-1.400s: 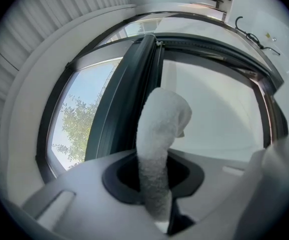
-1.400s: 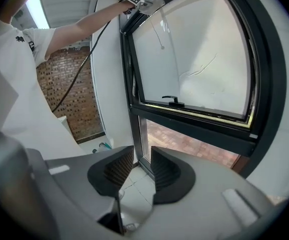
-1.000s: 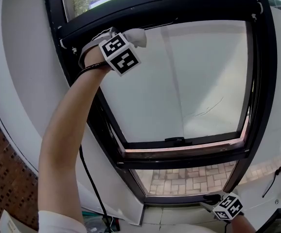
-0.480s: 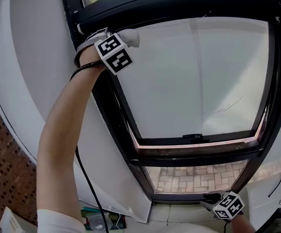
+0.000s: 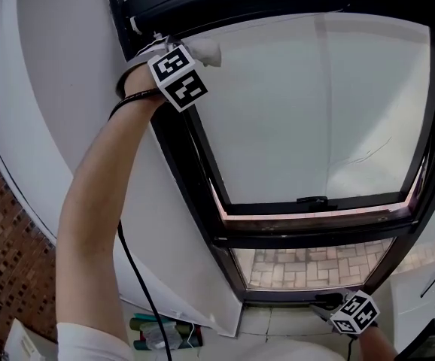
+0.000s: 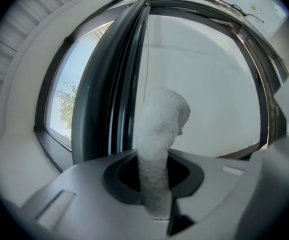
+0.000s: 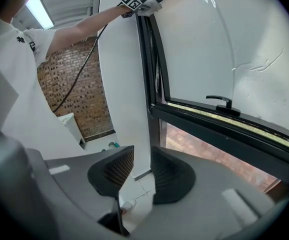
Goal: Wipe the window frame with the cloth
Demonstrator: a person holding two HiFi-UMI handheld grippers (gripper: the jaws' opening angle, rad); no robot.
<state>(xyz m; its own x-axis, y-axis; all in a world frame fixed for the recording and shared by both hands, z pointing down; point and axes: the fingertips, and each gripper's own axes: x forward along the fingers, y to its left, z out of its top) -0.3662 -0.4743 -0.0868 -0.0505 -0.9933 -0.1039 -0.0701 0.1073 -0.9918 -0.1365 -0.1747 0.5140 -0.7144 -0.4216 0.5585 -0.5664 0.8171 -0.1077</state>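
Low down, the right gripper (image 7: 142,164) hung slightly open and empty. Up at the top left corner of the window frame (image 5: 176,145), the left gripper (image 5: 195,57) pinched the cloth (image 6: 159,134), rolled lengthwise along the jaws, its tip bending toward the glass (image 5: 315,111).

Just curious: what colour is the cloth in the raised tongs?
The cloth is white; left gripper view shows it best.

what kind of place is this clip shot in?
Probably indoors, at a building's window: a black window frame with a latch handle, a brick wall at left, and brick paving visible outside below.
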